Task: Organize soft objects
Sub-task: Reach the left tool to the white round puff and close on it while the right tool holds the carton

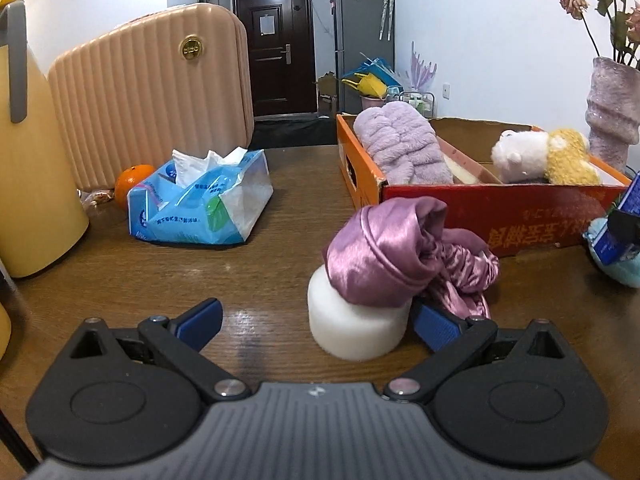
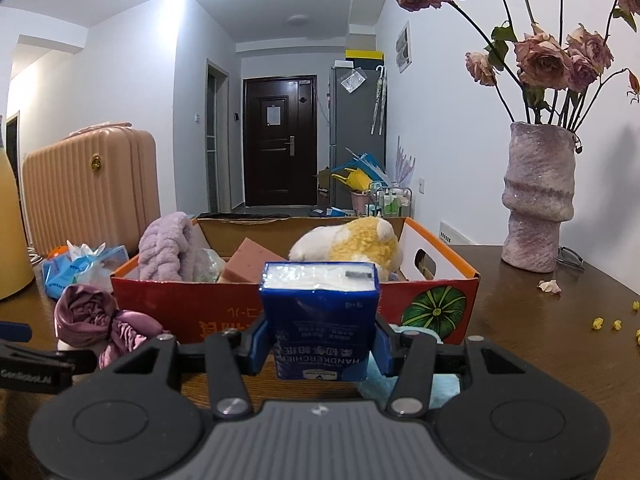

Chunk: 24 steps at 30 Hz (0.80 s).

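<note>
Two grippers: left gripper (image 1: 316, 322) jaws spread (round foam puck (image 1: 356, 320) between), right gripper (image 2: 320, 346) pinching glossy tissue pack (image 2: 320, 320).

Both low wrist views face the box (image 1: 500, 208).

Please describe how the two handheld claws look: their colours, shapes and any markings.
Both look alike. The left claw and right claw have blue ribbed finger pads on black angled links with silver screws, two round black housings, and a grey ribbed centre plate with a small white logo. No hands or sleeves are visible.

wooden table (image 1: 280, 208): cardboard box (image 1: 520, 216), tissue pack (image 1: 200, 208)
</note>
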{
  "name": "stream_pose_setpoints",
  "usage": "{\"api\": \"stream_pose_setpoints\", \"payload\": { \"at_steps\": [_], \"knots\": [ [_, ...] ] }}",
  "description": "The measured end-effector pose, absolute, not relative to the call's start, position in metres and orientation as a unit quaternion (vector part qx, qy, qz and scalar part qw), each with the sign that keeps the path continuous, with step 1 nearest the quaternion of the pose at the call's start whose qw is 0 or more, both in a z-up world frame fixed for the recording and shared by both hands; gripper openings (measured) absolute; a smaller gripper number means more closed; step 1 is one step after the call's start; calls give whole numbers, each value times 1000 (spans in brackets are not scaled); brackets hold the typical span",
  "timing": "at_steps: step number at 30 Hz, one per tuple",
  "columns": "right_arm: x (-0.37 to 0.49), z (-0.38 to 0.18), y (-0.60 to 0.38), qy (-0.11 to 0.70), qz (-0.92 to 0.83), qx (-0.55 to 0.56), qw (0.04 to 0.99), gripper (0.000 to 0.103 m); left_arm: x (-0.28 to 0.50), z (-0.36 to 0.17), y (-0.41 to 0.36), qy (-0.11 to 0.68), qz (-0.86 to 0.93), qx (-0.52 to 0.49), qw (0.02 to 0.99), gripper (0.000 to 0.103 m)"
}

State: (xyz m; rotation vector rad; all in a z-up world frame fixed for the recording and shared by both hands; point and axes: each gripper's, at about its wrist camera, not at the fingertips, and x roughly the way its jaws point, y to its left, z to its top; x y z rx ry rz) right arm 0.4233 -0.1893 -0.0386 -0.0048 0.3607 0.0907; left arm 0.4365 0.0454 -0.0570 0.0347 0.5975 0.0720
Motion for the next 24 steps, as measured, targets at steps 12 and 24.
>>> {"api": "stream_pose_setpoints", "payload": {
  "at_steps": [12, 24],
  "knots": [
    [425, -39, -191, 186, 40, 2, 982, 50, 439, -57, 45, 303, -17, -2, 953, 52],
    [425, -41, -191, 188, 45, 6, 981, 50, 427, -48, 51, 269, 11, -6, 963, 49]
  ]
}}
